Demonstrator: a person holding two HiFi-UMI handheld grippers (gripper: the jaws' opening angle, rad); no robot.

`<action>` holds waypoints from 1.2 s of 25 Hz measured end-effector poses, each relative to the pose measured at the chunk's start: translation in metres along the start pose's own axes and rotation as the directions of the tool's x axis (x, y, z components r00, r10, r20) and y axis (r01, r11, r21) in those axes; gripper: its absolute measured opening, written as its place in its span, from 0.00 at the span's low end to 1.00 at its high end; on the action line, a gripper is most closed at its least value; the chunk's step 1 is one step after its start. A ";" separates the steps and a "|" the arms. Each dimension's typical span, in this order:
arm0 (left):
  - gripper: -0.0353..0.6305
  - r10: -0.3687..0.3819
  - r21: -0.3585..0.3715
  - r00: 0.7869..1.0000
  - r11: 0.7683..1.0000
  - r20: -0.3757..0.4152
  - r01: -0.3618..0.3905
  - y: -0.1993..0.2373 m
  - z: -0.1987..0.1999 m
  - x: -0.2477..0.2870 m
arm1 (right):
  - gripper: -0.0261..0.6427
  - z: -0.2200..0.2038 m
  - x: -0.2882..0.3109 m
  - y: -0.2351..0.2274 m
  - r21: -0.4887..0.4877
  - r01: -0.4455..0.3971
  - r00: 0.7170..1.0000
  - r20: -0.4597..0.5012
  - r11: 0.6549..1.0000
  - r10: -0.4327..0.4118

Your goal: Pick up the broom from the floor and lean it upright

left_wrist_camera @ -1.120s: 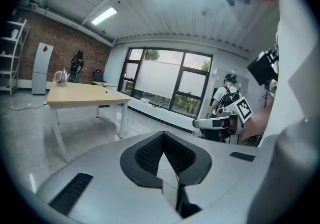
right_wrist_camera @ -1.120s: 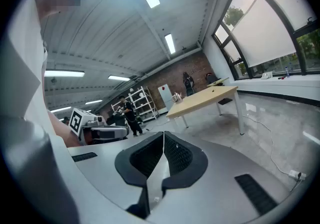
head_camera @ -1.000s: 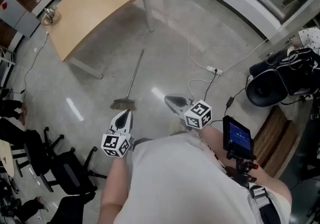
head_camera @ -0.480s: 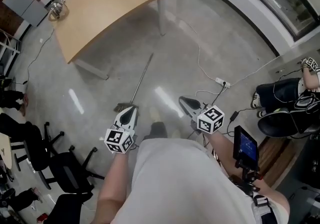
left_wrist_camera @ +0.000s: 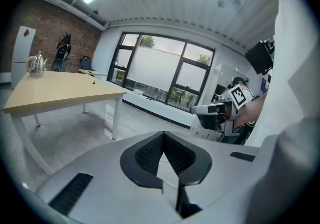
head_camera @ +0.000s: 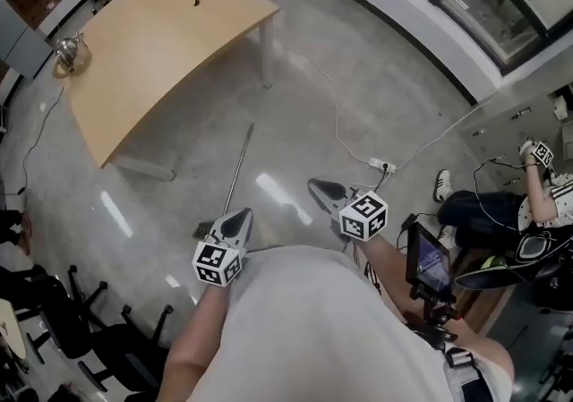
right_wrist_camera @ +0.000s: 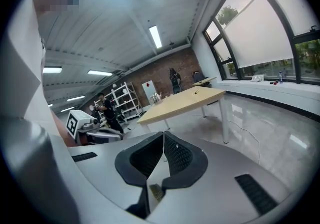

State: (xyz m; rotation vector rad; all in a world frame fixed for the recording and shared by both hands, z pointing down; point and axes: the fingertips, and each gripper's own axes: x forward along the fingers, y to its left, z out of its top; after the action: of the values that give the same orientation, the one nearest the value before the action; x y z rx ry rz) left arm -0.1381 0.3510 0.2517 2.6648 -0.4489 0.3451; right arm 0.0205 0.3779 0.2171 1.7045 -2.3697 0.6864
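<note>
Just beyond the tips of the left gripper [head_camera: 240,217], flat on the grey floor [head_camera: 304,105]: the broom [head_camera: 237,167], untouched. Bristle head close under those jaws and a little to their left, partly hidden behind them. Thin metal handle running straight away from the tips toward the wooden table [head_camera: 161,29].

Left jaws closed tip to tip, with only a narrow wedge of gap lower down between the ribbed black pads, and nothing held there. Same for the right gripper [head_camera: 316,186]: tips pressed together, empty, roughly level with the left one and well to the right of the broom handle. Both held above the floor and pointing forward, with a marker cube [head_camera: 218,263] at the rear of each.

Farther ahead of the right jaws and off to their right, a white power strip [head_camera: 381,163] on the floor. Beyond the far end of the handle, the table on white legs, with a metal kettle [head_camera: 68,52] near its left corner. Behind and to the left of the left jaws, black office chairs [head_camera: 107,337]. Behind the right jaws and to their right, a small screen [head_camera: 427,254] on a mount beside the person's arm.
</note>
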 end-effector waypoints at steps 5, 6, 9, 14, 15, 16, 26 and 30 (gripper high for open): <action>0.06 -0.024 0.008 0.999 1.000 -0.021 0.024 0.025 0.000 -0.011 | 0.07 -0.001 0.019 0.012 0.018 0.023 1.000 0.009 1.000 -0.023; 0.06 -0.029 0.002 0.999 1.000 -0.026 0.029 0.024 0.001 -0.006 | 0.07 -0.001 0.016 0.008 0.017 0.031 1.000 -0.003 0.999 -0.031; 0.06 -0.028 -0.010 0.999 1.000 -0.046 0.028 0.019 0.005 0.024 | 0.07 -0.003 0.006 -0.025 0.027 0.049 0.998 -0.033 0.998 -0.048; 0.06 0.004 -0.041 0.994 0.999 -0.107 -0.008 0.020 -0.012 0.038 | 0.07 -0.028 0.008 -0.048 0.082 0.041 0.996 -0.081 0.996 -0.034; 0.06 0.013 -0.045 0.993 0.999 -0.119 -0.018 0.027 -0.013 0.042 | 0.07 -0.029 0.016 -0.054 0.087 0.033 0.996 -0.091 0.996 -0.025; 0.06 0.023 -0.049 0.991 0.998 -0.133 -0.030 0.033 -0.013 0.047 | 0.07 -0.029 0.025 -0.060 0.089 0.021 0.995 -0.101 0.996 -0.012; 0.06 0.128 -0.124 0.970 0.980 -0.209 -0.156 0.074 -0.009 0.120 | 0.07 -0.029 0.066 -0.157 -0.020 -0.102 0.967 -0.237 0.995 0.094; 0.06 0.183 -0.145 0.947 0.963 -0.264 -0.226 0.094 -0.031 0.137 | 0.07 -0.043 0.074 -0.190 0.006 -0.107 0.962 -0.251 0.994 0.105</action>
State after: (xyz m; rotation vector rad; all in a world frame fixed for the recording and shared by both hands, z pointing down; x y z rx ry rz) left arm -0.0515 0.2480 0.3547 2.3698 -0.6465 0.6636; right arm 0.1642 0.2853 0.3357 1.4006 -2.2934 0.8535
